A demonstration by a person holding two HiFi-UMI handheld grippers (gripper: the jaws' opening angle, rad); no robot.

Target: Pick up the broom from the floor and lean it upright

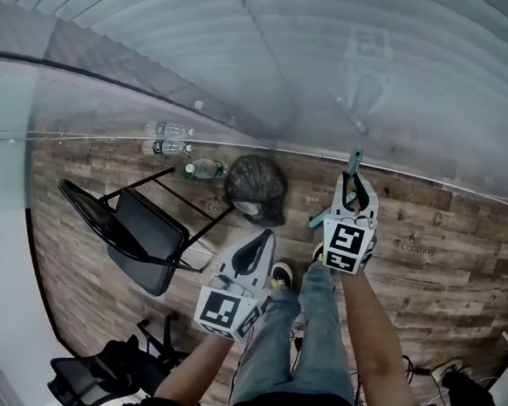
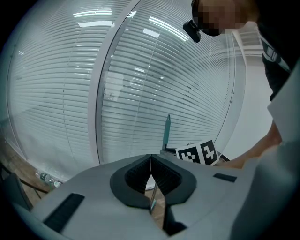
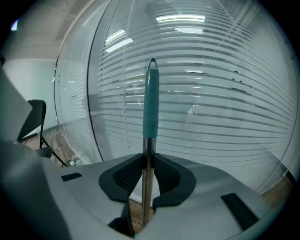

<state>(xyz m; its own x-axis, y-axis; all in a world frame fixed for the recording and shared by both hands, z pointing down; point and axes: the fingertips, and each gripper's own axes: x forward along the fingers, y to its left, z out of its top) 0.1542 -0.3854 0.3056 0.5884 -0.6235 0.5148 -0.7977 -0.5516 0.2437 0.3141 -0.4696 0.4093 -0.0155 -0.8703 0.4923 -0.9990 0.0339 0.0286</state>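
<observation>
The broom stands nearly upright in front of the blind-covered glass wall. In the right gripper view its metal shaft runs up between the jaws into a teal grip [image 3: 151, 103]. My right gripper [image 3: 147, 161] is shut on that shaft. From the head view, the right gripper [image 1: 358, 183] has the broom's teal top [image 1: 354, 161] sticking out above it, and a teal piece [image 1: 318, 219] shows low beside it. My left gripper [image 1: 264, 239] hangs to the left of the broom, apart from it. Its pads meet with nothing between them [image 2: 151, 161]; the broom handle [image 2: 167, 132] rises beyond.
A black folding chair [image 1: 138, 225] lies tipped on the wood floor at left. A dark bag [image 1: 255, 187] and several bottles [image 1: 170, 139] sit by the glass wall [image 1: 248, 57]. An office chair [image 1: 92, 373] is at bottom left. The person's legs [image 1: 301, 333] fill the lower middle.
</observation>
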